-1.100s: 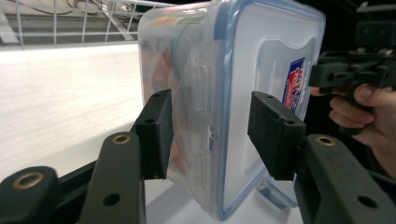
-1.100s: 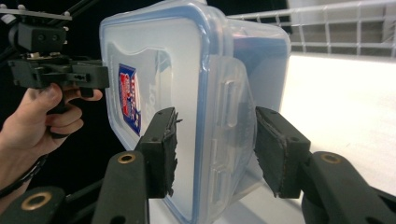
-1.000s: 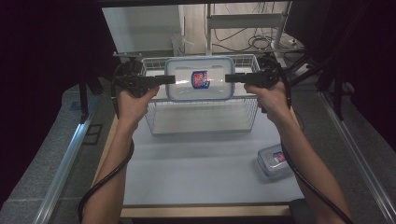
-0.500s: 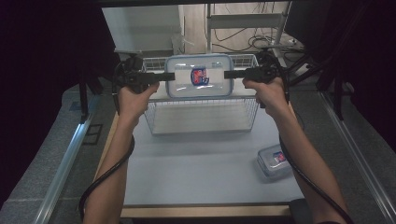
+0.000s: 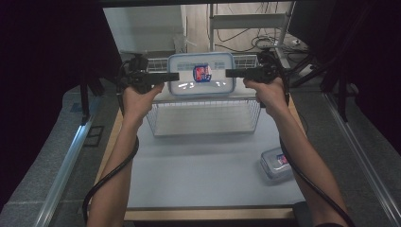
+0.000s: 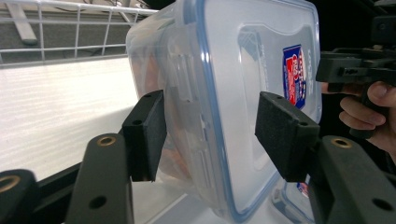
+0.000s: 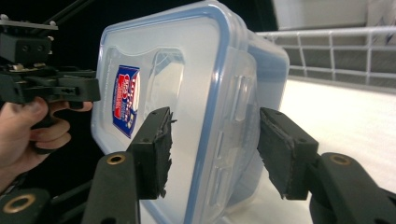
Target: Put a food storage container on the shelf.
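- We have a clear lidded box (image 5: 201, 74) up between our two grippers, over the far part of the wire basket (image 5: 203, 124) at the far middle of the table (image 5: 198, 175).
- The left gripper (image 5: 173, 76) comes at the box's left end and the right gripper (image 5: 231, 73) at its right end, so the load is shared and the box stays level from side to side.
- In the left gripper view, the box's latch side sits between the two pads (image 6: 145, 135). The jaws have just been opening and stand about half open. One pad lies at or just off the box wall; the other stands clear of the lid face, so we judge that nothing is pressed.
- The right gripper view shows the same: the box edge (image 7: 219, 121) is between the jaws, which have also just been opening, with a visible gap on the body side and the other pad (image 7: 156, 149) close to the lid.
- We read this as a release: the box is being let go into the basket, whose rim shows behind it in both gripper views. Whether its bottom already rests on the basket floor we cannot tell.
- The lid with its red and blue label (image 5: 202, 72) faces us, tilted up.
- A second, smaller box (image 5: 278, 163) waits on the table at the near right, well apart from the basket, likely next in line.
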Tool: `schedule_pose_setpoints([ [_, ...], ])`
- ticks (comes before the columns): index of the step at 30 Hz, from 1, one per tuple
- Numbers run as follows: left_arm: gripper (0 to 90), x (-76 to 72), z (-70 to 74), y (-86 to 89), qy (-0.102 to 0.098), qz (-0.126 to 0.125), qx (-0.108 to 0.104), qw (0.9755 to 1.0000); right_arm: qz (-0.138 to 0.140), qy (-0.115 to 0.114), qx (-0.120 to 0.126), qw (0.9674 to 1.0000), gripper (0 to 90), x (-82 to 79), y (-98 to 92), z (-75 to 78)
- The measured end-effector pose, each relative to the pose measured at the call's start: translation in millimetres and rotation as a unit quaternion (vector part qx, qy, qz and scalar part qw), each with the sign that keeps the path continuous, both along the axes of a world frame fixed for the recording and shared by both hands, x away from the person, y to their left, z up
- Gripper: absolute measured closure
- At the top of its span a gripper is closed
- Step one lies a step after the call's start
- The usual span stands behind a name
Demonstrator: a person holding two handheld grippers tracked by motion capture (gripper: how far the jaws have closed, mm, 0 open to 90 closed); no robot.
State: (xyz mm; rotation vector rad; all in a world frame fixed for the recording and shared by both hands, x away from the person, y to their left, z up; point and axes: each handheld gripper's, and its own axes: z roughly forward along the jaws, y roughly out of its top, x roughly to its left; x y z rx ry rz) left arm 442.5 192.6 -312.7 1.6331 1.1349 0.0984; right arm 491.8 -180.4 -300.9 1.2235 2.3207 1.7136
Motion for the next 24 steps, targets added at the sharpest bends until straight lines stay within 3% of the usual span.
schedule_pose_setpoints([
  [4, 33.5, -0.8, -0.7, -1.3, -0.015, 0.010, 0.010, 0.9998, -0.020, -0.061, -0.045, 0.9969, 37.8, -3.3, 4.4, 2.3],
  [8, 30.5, -3.1, -1.3, 1.3, -0.025, 0.013, 0.010, 0.9996, -0.022, -0.079, -0.061, 0.9948, 37.7, -5.7, 6.5, 3.6],
  [11, 30.5, -8.1, -1.7, 2.9, -0.046, 0.009, 0.017, 0.9988, -0.022, -0.085, -0.065, 0.9940, 38.1, -7.8, 6.1, 3.7],
  [12, 30.9, -13.5, -2.2, 3.5, -0.064, 0.008, 0.027, 0.9975, -0.022, -0.091, -0.066, 0.9935, 39.1, -10.2, 4.6, 3.5],
  [13, 31.8, -13.5, -2.2, 3.5, -0.064, 0.008, 0.027, 0.9975, -0.022, -0.091, -0.066, 0.9935, 39.1, -10.2, 4.6, 3.5],
  [14, 33.1, -19.3, -3.0, 4.6, -0.078, 0.006, 0.036, 0.9962, -0.023, -0.096, -0.065, 0.9930, 40.6, -13.5, 2.5, 3.3],
  [19, 39.5, -30.9, -6.9, 5.4, -0.105, 0.006, 0.054, 0.9929, -0.019, -0.113, -0.073, 0.9907, 45.1, -23.5, -2.0, 1.4],
  [24, 42.5, -47.1, -15.3, 0.5, -0.137, -0.001, 0.081, 0.9872, -0.013, -0.138, -0.090, 0.9863, 52.4, -40.5, -6.0, -6.5],
])
